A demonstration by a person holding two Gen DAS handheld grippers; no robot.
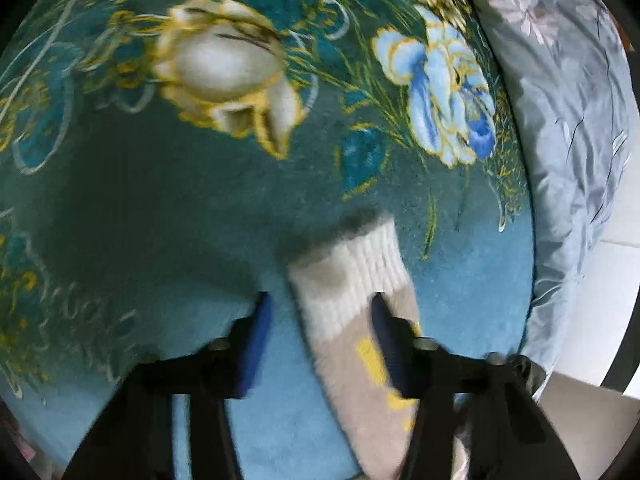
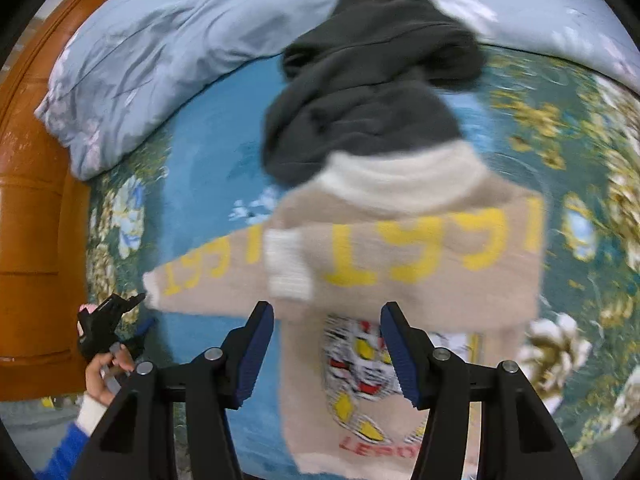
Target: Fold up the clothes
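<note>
A beige knit sweater (image 2: 400, 248) with yellow numbers, a white collar and a robot print lies on the blue floral blanket (image 2: 200, 160). One sleeve is folded across its chest; the other stretches left. My right gripper (image 2: 327, 344) is open above the sweater's print. My left gripper (image 1: 320, 336) is open over the outstretched sleeve's white cuff (image 1: 352, 276); the cuff lies between the fingers. The left gripper also shows in the right wrist view (image 2: 132, 312) at the sleeve's end. A dark grey garment (image 2: 368, 80) lies heaped beyond the collar.
A pale blue floral duvet (image 2: 160, 40) lies bunched along the blanket's far edge and also shows in the left wrist view (image 1: 568, 120). An orange wooden bed board (image 2: 32, 200) stands at the left. White floor tiles (image 1: 608, 280) show past the bed.
</note>
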